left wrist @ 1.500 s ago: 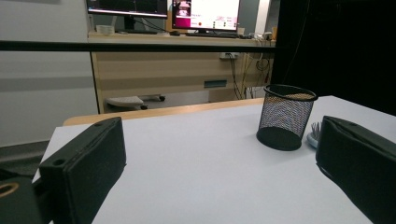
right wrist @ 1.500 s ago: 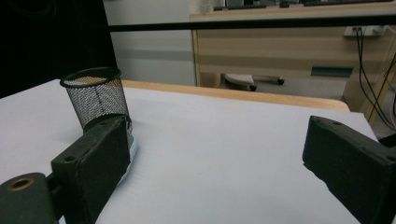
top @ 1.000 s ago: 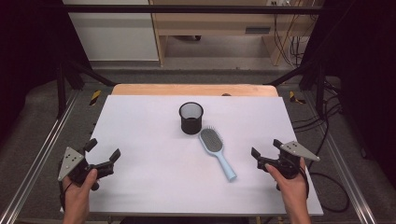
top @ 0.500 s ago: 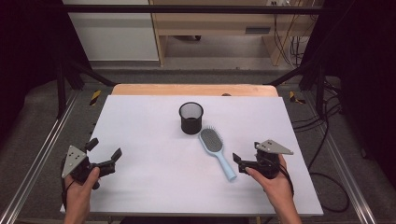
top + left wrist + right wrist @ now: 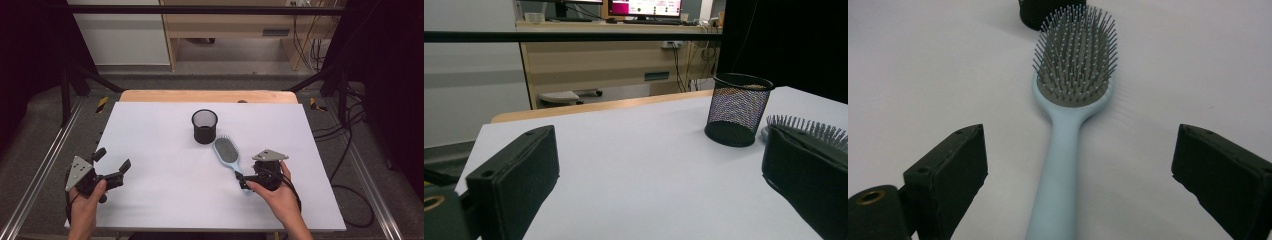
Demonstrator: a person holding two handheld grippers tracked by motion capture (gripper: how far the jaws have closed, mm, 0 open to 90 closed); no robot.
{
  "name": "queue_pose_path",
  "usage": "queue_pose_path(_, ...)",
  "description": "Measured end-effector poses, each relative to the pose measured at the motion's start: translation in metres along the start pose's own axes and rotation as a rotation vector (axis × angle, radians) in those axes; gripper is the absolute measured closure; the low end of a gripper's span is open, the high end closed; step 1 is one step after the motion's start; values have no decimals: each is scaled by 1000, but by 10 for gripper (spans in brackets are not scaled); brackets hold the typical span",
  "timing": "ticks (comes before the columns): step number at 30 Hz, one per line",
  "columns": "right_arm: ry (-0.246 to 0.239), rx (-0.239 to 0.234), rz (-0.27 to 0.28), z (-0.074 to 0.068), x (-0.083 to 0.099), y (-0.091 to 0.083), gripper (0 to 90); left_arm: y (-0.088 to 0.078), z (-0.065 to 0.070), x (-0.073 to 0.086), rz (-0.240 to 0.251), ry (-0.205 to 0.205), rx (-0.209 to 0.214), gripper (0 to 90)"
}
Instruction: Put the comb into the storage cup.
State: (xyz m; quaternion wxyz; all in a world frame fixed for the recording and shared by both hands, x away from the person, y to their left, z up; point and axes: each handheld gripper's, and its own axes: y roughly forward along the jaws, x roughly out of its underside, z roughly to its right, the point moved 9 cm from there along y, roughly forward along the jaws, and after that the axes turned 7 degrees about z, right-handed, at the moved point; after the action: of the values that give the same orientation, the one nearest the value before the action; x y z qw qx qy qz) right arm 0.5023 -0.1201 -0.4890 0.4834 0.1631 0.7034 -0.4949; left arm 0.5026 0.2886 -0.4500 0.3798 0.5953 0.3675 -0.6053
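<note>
A light blue hairbrush [image 5: 227, 150] lies bristles-up on the white table, its head near a black mesh cup [image 5: 205, 126]. My right gripper [image 5: 241, 181] is open at the handle's near end; in the right gripper view the jaws stand wide on either side of the hairbrush [image 5: 1068, 125] handle without touching it, with the mesh cup [image 5: 1048, 10] just beyond the head. My left gripper [image 5: 112, 159] is open and holds nothing at the table's front left. In the left gripper view the left gripper [image 5: 659, 190] faces the mesh cup [image 5: 738, 109] and the brush bristles [image 5: 809, 127].
The white table [image 5: 160, 145] has a wooden strip [image 5: 200, 96] along its far edge. Metal frame rails [image 5: 40, 170] run down the left side, and cables [image 5: 350, 150] lie on the floor at the right.
My right gripper has moved left across the table to the brush handle and now straddles its end. The left gripper has barely shifted.
</note>
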Motion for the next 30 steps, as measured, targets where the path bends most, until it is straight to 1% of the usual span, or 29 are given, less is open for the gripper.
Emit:
queue_pose_path(3,-8,-7,-26,-4,2,4,78,0,0,0,0,0,-2,20)
queue_pose_path(5,-11,-6,-30,-5,3,5,78,-1,-1,0,0,0,-3,20)
queue_pose_path(7,-13,-9,-52,-8,6,7,79,-1,-1,0,0,0,-3,20)
queue_pose_path(10,-16,-6,-58,-11,8,10,84,0,-1,0,-1,0,-3,20)
queue_pose_path(11,-13,-6,-64,-14,9,12,87,0,-1,0,0,0,-3,20)
queue_pose_path(12,-23,-5,-79,-15,13,14,92,-1,-1,0,-1,1,-2,20)
queue_pose_path(14,-20,-3,-83,-16,14,15,96,-1,-1,0,-1,1,-2,20)
queue_pose_path(17,-22,4,-109,-16,18,19,116,-1,-1,0,-1,1,-2,20)
queue_pose_path(19,-18,-1,-119,-16,19,20,146,-1,-1,0,-1,1,-1,21)
queue_pose_path(22,-26,-6,-128,-16,18,23,178,0,0,0,-2,2,0,21)
queue_pose_path(24,-22,-12,-123,-17,15,25,204,0,0,0,-2,2,0,20)
queue_pose_path(26,-19,-5,-124,-15,14,26,230,0,0,0,-1,2,1,20)
queue_pose_path(30,-19,-18,-146,-16,11,30,296,0,0,0,-1,2,2,21)
